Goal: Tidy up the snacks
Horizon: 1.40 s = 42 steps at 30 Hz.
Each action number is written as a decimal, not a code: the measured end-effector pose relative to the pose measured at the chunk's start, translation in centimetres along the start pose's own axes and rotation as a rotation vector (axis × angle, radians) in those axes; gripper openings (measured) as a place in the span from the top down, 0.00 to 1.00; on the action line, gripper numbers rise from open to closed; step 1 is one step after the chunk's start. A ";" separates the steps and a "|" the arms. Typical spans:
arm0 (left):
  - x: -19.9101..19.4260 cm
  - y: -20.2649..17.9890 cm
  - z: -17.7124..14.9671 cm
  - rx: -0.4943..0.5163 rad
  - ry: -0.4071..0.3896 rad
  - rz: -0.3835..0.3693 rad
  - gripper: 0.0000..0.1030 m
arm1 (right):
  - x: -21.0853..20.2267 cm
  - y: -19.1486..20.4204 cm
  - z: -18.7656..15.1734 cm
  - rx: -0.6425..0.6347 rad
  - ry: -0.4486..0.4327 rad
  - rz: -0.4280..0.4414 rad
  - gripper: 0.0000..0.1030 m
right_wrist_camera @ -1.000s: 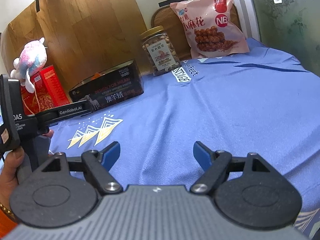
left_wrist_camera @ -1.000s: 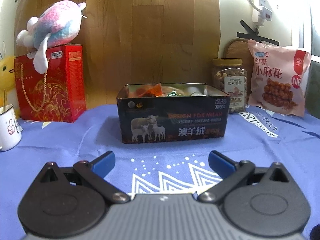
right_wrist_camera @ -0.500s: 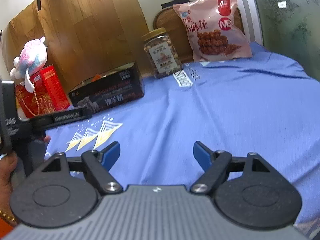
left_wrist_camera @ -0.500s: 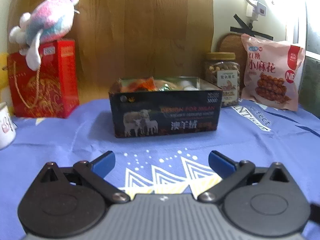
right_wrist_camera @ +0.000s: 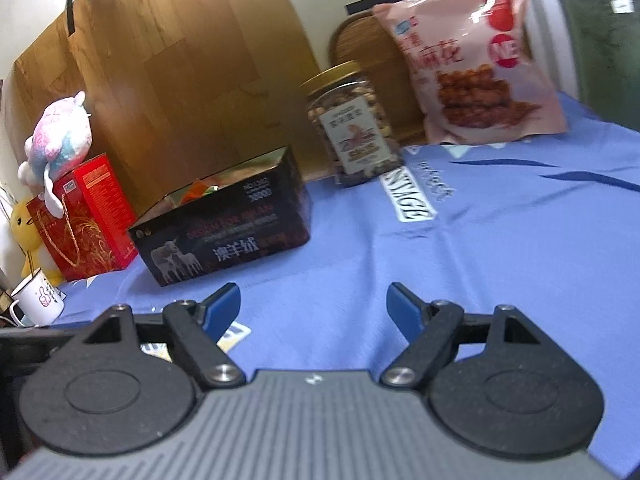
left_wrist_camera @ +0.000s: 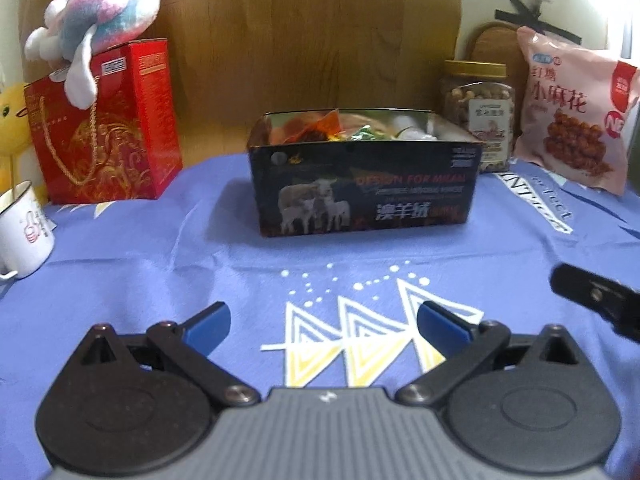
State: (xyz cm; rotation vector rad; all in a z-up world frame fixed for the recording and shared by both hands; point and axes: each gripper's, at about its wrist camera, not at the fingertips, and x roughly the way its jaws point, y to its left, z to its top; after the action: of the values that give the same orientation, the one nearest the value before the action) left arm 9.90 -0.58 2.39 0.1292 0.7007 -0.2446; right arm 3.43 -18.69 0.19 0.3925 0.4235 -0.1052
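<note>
A dark open box (left_wrist_camera: pixel 364 188) with sheep printed on its side holds several snack packets and stands mid-table; it also shows in the right wrist view (right_wrist_camera: pixel 224 236). A nut jar (left_wrist_camera: pixel 478 116) (right_wrist_camera: pixel 354 124) and a pink snack bag (left_wrist_camera: pixel 572 112) (right_wrist_camera: pixel 476 60) stand behind it to the right. My left gripper (left_wrist_camera: pixel 322 326) is open and empty, low over the blue cloth in front of the box. My right gripper (right_wrist_camera: pixel 314 308) is open and empty, right of the box and nearer than the jar.
A red gift bag (left_wrist_camera: pixel 106 132) with a plush toy (left_wrist_camera: pixel 100 12) on top stands at the back left. A white mug (left_wrist_camera: pixel 22 228) sits at the left edge. A wooden board (left_wrist_camera: pixel 304 40) lines the back. A blue cloth (right_wrist_camera: pixel 500 240) covers the table.
My left gripper has pulled back a little and turned right. My right gripper has moved forward and left, toward the jar and box; part of it now shows at the left view's right edge.
</note>
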 end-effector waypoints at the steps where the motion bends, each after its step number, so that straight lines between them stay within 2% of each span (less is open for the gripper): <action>1: -0.1 0.0 -0.1 0.002 -0.001 0.016 0.00 | 0.5 0.0 0.1 0.000 -0.001 0.010 0.20; 9: 0.1 -0.5 -0.4 0.019 0.007 0.114 0.00 | 2.4 0.3 0.0 -0.026 -0.004 0.070 0.20; 17: -0.5 -1.0 -1.0 0.048 0.006 0.198 0.00 | 0.9 1.0 -0.5 -0.098 -0.105 0.099 0.20; 25: -1.4 -0.9 -1.0 0.042 -0.008 0.263 0.00 | 0.3 0.6 -0.7 -0.082 -0.138 0.124 0.19; 35: -2.1 -1.3 -0.9 0.060 -0.059 0.282 0.00 | -0.1 0.6 -0.9 -0.082 -0.156 0.146 0.18; 42: -1.7 -1.3 -0.8 0.060 -0.047 0.273 0.00 | -0.1 0.7 -0.9 -0.080 -0.153 0.147 0.18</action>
State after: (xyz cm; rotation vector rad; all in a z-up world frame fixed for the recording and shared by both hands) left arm 7.85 -1.39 2.85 0.2729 0.6214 -0.0075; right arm 3.10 -17.75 -0.25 0.3333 0.2465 0.0249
